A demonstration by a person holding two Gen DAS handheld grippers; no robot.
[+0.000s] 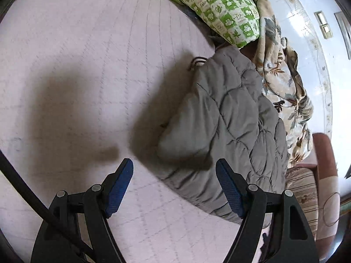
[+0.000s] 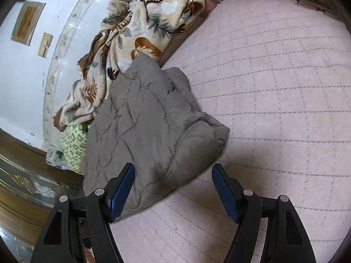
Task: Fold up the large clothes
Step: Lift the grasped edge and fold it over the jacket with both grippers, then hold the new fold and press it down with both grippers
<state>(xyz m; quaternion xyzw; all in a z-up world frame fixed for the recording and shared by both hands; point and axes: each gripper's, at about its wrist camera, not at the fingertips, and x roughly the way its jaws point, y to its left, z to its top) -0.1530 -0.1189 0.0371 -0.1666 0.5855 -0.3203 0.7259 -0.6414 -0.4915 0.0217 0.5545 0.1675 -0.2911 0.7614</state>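
The folded jacket (image 1: 228, 118) lies on the bedcover (image 1: 87, 65), a blanket (image 1: 283, 83) behind it.

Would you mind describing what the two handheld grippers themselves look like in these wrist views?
Both look alike. The left gripper has two black, curved plastic arms with triangular cut-outs and round silver pivot pins, ending in fingers faced with textured blue pads. A black cable or rod crosses its lower left corner. The right gripper has the same black linkage, silver pins and blue pads.

Left gripper (image 1: 174, 166) with jaws apart at bottom of frame, empty, grey quilted jacket (image 1: 230, 131) centre right on pink bed sheet (image 1: 87, 65), green-patterned pillow (image 1: 219, 2) at top
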